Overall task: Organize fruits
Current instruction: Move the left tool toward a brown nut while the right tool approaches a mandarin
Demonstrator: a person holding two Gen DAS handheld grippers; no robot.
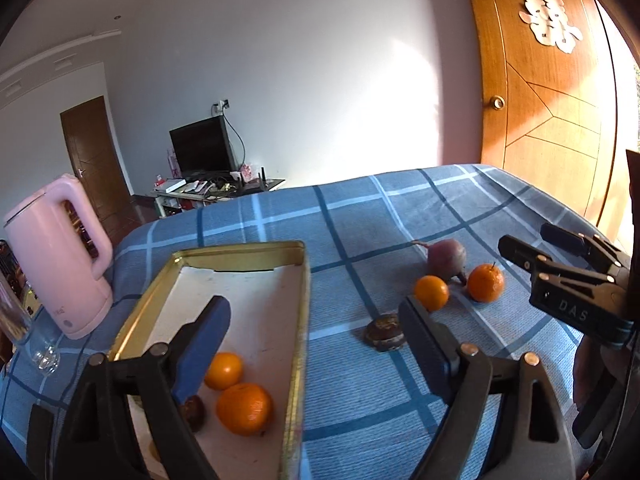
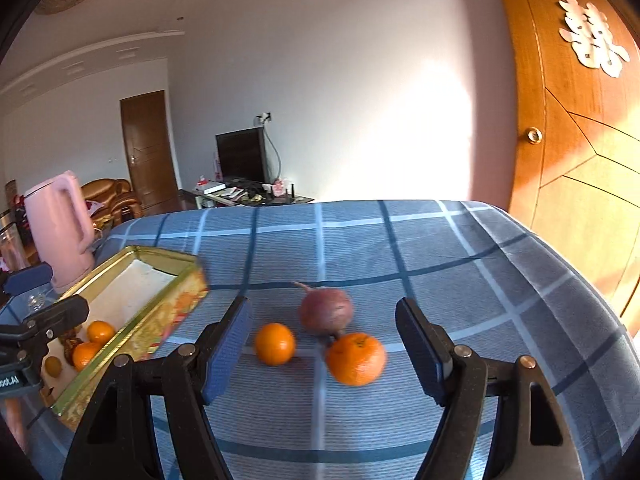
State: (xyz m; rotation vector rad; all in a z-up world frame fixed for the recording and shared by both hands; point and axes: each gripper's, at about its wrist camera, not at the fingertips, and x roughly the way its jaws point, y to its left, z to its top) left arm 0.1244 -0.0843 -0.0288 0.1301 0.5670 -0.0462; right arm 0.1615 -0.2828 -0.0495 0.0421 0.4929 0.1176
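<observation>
Where oranges [image 2: 275, 343] lie (scattered): checked tablecloth [image 2: 460, 264]

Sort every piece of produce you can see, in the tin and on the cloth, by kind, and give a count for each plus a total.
Oranges in the tin: 2
Oranges on the cloth: 2
Purple root vegetable: 1
Dark brown wrinkled fruits: 2, one in the tin, one on the cloth
Small yellowish fruit in the tin: 1
Total: 8
</observation>
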